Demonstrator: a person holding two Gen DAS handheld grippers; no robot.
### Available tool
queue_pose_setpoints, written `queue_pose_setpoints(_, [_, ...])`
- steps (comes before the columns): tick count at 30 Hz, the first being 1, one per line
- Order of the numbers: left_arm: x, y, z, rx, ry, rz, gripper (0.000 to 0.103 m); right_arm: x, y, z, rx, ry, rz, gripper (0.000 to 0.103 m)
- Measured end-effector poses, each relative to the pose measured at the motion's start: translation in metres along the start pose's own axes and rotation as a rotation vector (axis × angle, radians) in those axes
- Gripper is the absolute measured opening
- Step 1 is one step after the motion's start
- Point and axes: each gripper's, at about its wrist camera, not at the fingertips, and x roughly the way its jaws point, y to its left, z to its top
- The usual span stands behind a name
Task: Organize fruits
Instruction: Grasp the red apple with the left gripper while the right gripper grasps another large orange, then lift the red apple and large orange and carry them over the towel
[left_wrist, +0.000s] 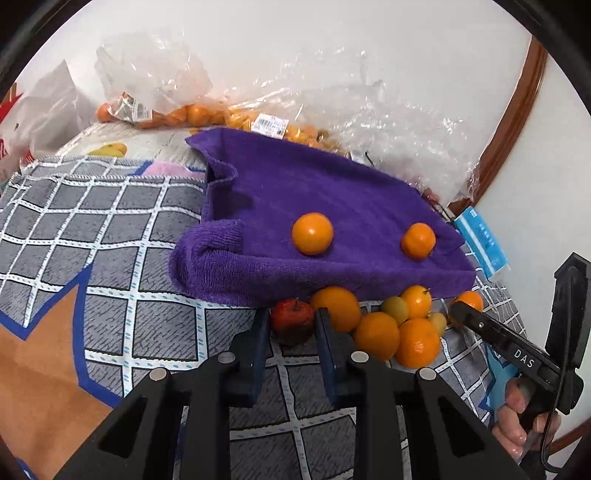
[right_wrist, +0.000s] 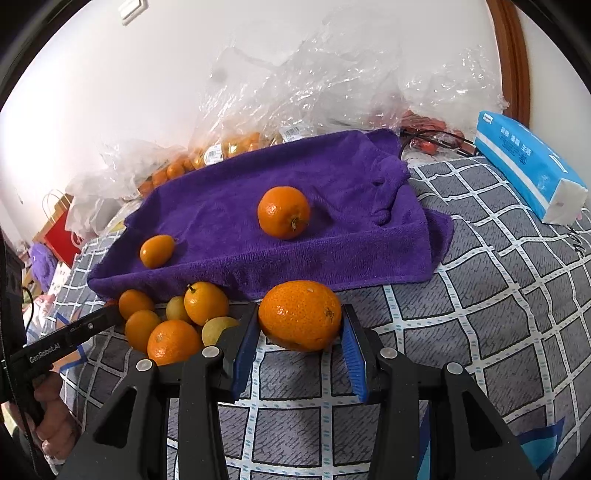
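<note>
orange mandarin (right_wrist: 300, 314) pinched by right gripper (right_wrist: 300, 334); left gripper (left_wrist: 291, 325) pinching red fruit (left_wrist: 292, 320).

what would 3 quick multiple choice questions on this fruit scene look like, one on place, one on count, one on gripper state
1. Where does the purple towel lie?
A. on the checked blanket
B. inside a plastic bag
C. over the tissue pack

2. How many fruits sit on the towel?
A. none
B. two
C. five

3. What is between the right gripper fingers?
A. nothing
B. a banana
C. a large orange

Answers:
1. A, the checked blanket shows around the towel's edges.
2. B, a round orange and a small oval one.
3. C, the large orange sits between both blue pads; the left gripper brackets a red fruit.
</note>
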Motion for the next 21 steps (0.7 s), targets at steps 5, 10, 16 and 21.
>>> queue_pose_setpoints(5, [-0.011,-0.002,-0.001,-0.003,-0.057,-0.007,0.024,-0.006,0.002,0.000,-0.006,-0.031,0.009,0.043])
queue_pose_setpoints(10, [-0.018,-0.004,-0.001,0.003,-0.095,-0.004,0.024,-0.013,0.001,-0.001,0.002,-0.068,0.024,0.043])
queue_pose_setpoints(16, [-0.026,-0.009,-0.002,0.026,-0.140,-0.002,0.024,-0.020,0.003,-0.002,-0.008,-0.110,0.042,0.043])
queue_pose_setpoints(21, [-0.029,-0.009,-0.002,0.026,-0.155,-0.004,0.024,-0.025,0.005,-0.002,-0.013,-0.136,0.064,0.043])
